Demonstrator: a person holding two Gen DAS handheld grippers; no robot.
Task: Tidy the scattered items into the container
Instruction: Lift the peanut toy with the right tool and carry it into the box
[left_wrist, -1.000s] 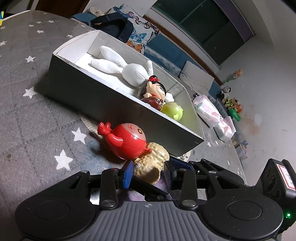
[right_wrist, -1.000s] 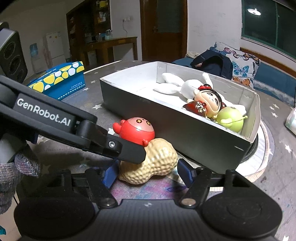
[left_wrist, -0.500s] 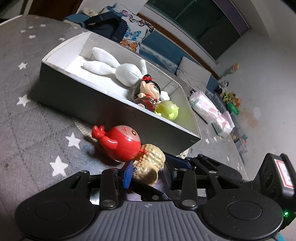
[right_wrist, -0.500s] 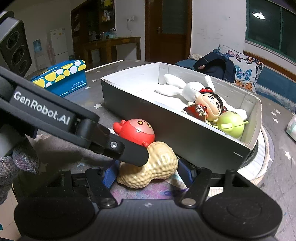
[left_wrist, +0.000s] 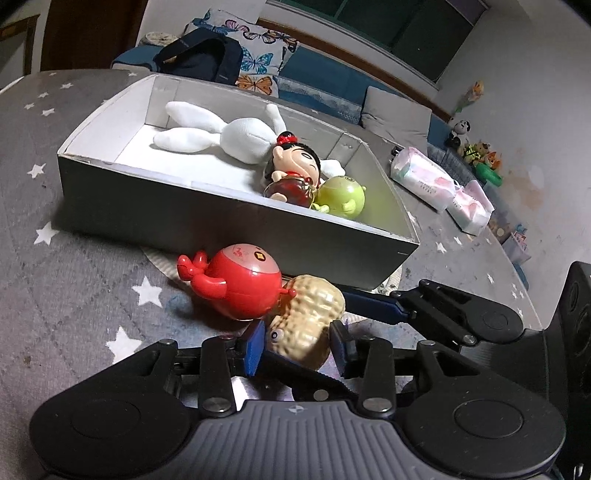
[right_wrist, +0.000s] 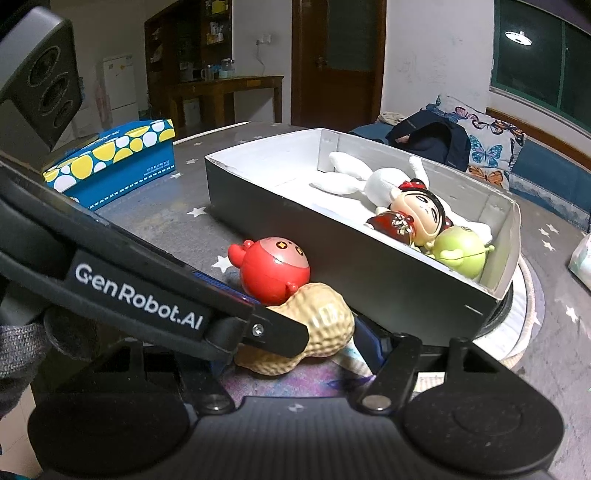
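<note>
The grey star-print tablecloth (left_wrist: 74, 280) carries my long cardboard box (left_wrist: 221, 218), with a soft white bunny (left_wrist: 240, 138) inside. Outside it, touching, lie a glossy red round toy (left_wrist: 240, 288) and a ridged tan peanut (left_wrist: 310, 325). Both claws, left gripper (left_wrist: 297, 349) and right gripper (right_wrist: 291, 339), bracket the peanut; can't tell if either's actually clamped.

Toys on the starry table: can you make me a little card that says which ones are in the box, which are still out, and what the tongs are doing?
Box: dark outside, white inside
In the box: white bunny, doll, green round toy
Still out: red round toy and peanut toy, touching each other in front of the box
Left tongs: pads against both sides of the peanut toy
Right tongs: also around the peanut toy; one pad hidden, so grip unclear
Nearby: blue spotted box
</note>
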